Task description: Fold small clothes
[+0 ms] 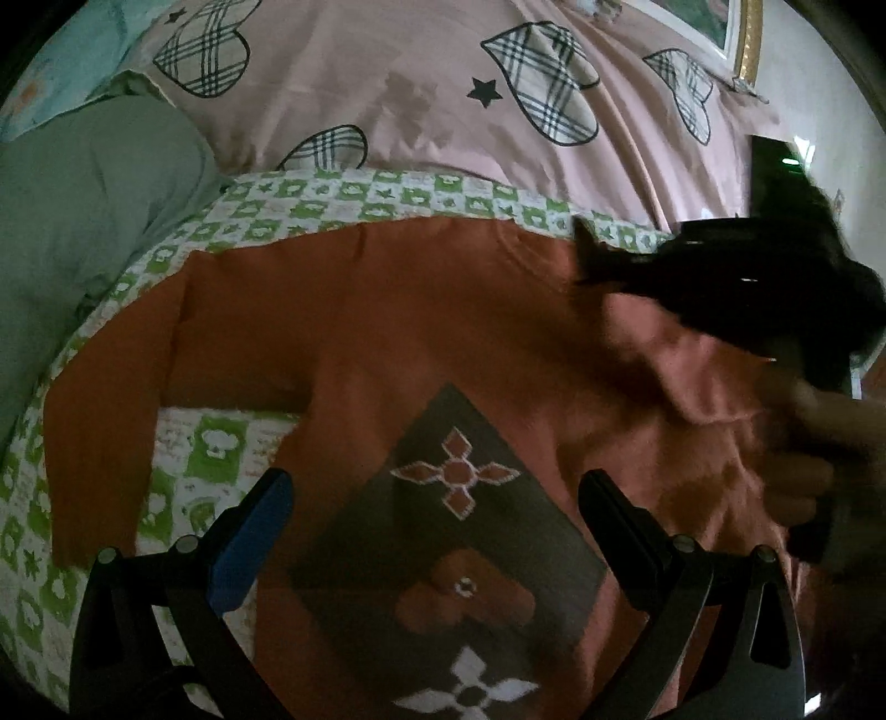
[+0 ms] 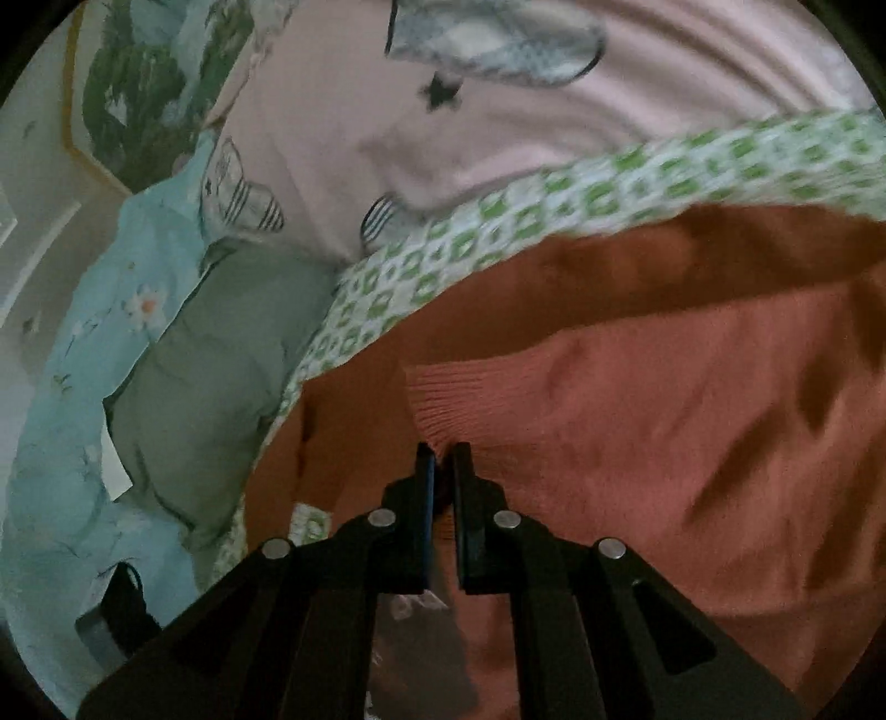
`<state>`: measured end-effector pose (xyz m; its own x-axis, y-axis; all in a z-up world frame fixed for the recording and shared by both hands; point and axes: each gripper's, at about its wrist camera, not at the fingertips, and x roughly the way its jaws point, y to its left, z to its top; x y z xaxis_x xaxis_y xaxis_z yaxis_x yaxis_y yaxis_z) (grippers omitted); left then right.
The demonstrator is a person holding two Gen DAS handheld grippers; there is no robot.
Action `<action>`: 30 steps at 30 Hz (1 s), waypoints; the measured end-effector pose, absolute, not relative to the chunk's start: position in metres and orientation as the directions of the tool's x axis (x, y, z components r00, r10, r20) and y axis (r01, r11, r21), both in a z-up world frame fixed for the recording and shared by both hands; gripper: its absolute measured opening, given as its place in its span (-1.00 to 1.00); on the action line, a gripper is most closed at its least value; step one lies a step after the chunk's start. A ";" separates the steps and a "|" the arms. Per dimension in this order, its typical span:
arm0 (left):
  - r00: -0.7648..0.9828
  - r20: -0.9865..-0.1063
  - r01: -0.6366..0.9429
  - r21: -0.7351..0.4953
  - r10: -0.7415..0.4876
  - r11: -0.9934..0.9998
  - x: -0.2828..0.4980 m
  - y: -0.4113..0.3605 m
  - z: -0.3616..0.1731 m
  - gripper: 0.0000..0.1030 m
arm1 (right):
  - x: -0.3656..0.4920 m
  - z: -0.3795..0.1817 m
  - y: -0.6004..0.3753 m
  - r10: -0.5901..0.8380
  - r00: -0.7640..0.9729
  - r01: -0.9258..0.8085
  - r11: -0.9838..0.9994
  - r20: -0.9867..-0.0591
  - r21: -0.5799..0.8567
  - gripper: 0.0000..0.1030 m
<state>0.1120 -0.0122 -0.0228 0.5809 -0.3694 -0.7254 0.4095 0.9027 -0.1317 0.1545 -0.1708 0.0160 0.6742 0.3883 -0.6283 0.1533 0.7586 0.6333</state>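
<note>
Right gripper (image 2: pixel 441 451), jaws clenched on the orange shirt (image 2: pixel 637 443), we are folding its sleeve inward; left gripper (image 1: pixel 434 487) is hovering released; next calls for laying it flat.

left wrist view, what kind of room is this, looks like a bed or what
Most likely a bedroom, with the folding done on a bed. A pink bedsheet printed with plaid hearts covers the surface, a green checked cloth lies on it, and a gold-framed picture stands by the wall behind.

Right gripper (image 2: pixel 441 451) jaws tight on rust-orange garment's (image 2: pixel 637 421) ribbed cuff (image 2: pixel 459 396)
</note>
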 end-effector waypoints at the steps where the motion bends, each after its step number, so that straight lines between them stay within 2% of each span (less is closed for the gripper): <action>1: 0.582 -0.725 0.409 -0.131 -0.368 0.903 0.115 -0.011 -0.024 0.99 | 0.164 0.010 -0.169 0.402 0.664 0.153 0.752 -0.630 0.641 -0.87; 5: 0.578 -0.729 0.407 -0.132 -0.367 0.904 0.132 -0.013 -0.030 0.98 | 0.204 -0.014 -0.148 0.452 0.627 0.136 0.739 -0.635 0.660 -0.86; 6: 0.575 -0.731 0.409 -0.134 -0.368 0.903 0.136 -0.014 -0.031 0.97 | 0.209 -0.020 -0.147 0.460 0.623 0.132 0.736 -0.633 0.664 -0.81; 10: 0.542 -0.746 0.418 -0.160 -0.387 0.894 0.164 -0.026 -0.041 0.98 | 0.221 -0.039 -0.149 0.473 0.581 0.196 0.708 -0.662 0.678 -0.78; 13: 0.505 -0.760 0.418 -0.199 -0.409 0.886 0.190 -0.038 -0.051 0.98 | 0.201 -0.033 -0.166 0.504 0.608 0.202 0.649 -0.613 0.733 -0.77; 17: 0.458 -0.785 0.401 -0.237 -0.418 0.885 0.226 -0.056 -0.068 0.89 | 0.150 -0.008 -0.197 0.447 0.682 0.190 0.656 -0.579 0.730 -0.58; 18: 0.435 -0.796 0.395 -0.252 -0.422 0.884 0.236 -0.061 -0.075 0.73 | 0.132 -0.001 -0.206 0.418 0.700 0.195 0.668 -0.579 0.718 -0.51; 19: 0.421 -0.801 0.392 -0.262 -0.425 0.882 0.242 -0.065 -0.080 0.44 | 0.116 0.004 -0.214 0.387 0.710 0.211 0.681 -0.589 0.702 -0.46; 20: 0.417 -0.806 0.386 -0.260 -0.419 0.885 0.247 -0.068 -0.084 0.33 | 0.094 0.009 -0.224 0.347 0.719 0.234 0.696 -0.603 0.679 -0.33; 21: 0.440 -0.804 0.385 -0.234 -0.401 0.893 0.249 -0.072 -0.084 0.11 | 0.082 0.010 -0.231 0.319 0.723 0.252 0.704 -0.613 0.664 -0.16; 22: 0.452 -0.795 0.402 -0.223 -0.404 0.888 0.249 -0.077 -0.082 -0.35 | 0.064 0.013 -0.240 0.276 0.726 0.286 0.712 -0.630 0.641 -0.09; 23: 0.449 -0.791 0.418 -0.224 -0.415 0.880 0.249 -0.081 -0.081 -0.56 | 0.044 0.015 -0.247 0.230 0.731 0.316 0.720 -0.642 0.618 -0.06; 24: 0.449 -0.786 0.430 -0.226 -0.424 0.874 0.249 -0.084 -0.080 -0.93 | 0.033 0.015 -0.252 0.195 0.735 0.338 0.724 -0.650 0.601 -0.06; 30: 0.599 -0.713 0.406 -0.121 -0.364 0.906 0.233 -0.063 -0.047 -0.95 | -0.032 0.023 -0.303 -0.007 0.714 0.502 0.703 -0.700 0.504 -0.06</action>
